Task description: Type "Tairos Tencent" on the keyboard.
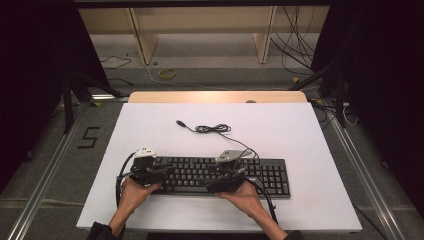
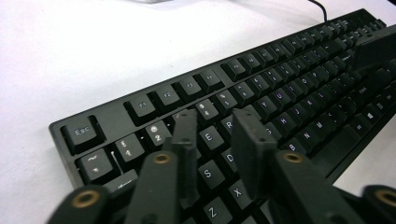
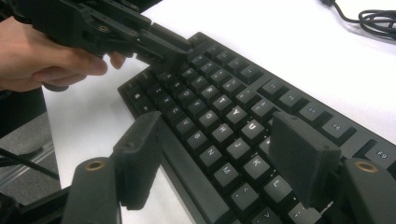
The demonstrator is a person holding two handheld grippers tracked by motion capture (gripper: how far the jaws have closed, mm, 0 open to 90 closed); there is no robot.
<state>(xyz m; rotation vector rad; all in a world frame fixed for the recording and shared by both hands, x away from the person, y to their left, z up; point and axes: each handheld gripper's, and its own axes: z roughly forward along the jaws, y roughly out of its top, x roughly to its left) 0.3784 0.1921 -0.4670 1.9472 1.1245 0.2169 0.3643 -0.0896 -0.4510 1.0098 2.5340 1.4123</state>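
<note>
A black keyboard (image 1: 220, 175) lies lengthwise near the front of the white table (image 1: 300, 130). My left gripper (image 1: 167, 171) hovers low over its left end. In the left gripper view its jaws (image 2: 212, 119) stand a narrow gap apart above the E and R keys of the keyboard (image 2: 280, 88), with nothing between them. My right gripper (image 1: 214, 179) is over the middle of the board. Its jaws (image 3: 215, 128) are wide open, low over the letter keys of the keyboard (image 3: 219, 98), and grip nothing. The left gripper (image 3: 173, 49) and its hand also appear at the top left of the right gripper view.
The keyboard's cable (image 1: 212, 129) runs back from the board in a loose coil, with its USB plug (image 1: 180, 122) free on the table. A wooden strip (image 1: 217, 96) edges the table's far side. Loose cables (image 1: 295, 45) lie on the floor beyond.
</note>
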